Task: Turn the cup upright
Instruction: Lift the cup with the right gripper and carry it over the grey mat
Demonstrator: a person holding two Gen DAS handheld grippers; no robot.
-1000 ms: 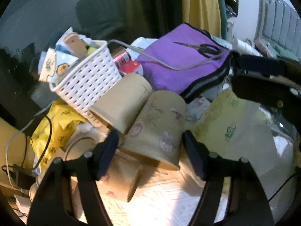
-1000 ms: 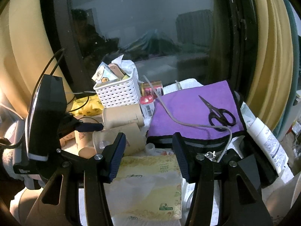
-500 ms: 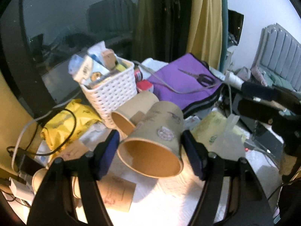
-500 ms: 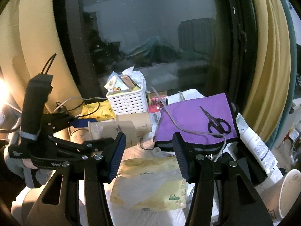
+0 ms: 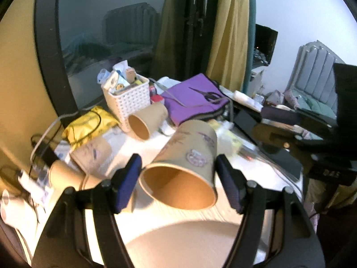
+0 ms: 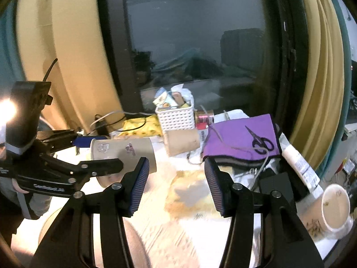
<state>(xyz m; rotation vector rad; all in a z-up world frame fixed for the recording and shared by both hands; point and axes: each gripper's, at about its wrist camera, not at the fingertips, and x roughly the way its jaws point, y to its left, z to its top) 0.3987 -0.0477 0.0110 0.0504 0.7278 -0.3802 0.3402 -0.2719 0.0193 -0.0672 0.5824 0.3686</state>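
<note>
Left wrist view: tan printed paper cup [image 5: 187, 160] sideways, mouth toward camera, pinched between left gripper [image 5: 178, 183] fingers.

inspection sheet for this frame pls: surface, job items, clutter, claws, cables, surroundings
Surface: white table, crowded, glare at the near edge.
Job's things: printed paper cup held on its side off the table, mouth toward the left wrist camera; not upright.
Clutter: plain cup lying on its side, white basket, purple cloth with scissors on it, yellow bag, tube, upright cup at right.
Claws: left claw shut on the printed paper cup; right claw open, holding nothing.
Cables: grey cable across the cloth; black cable over the yellow bag.
Surroundings: dark window, yellow curtains.
</note>
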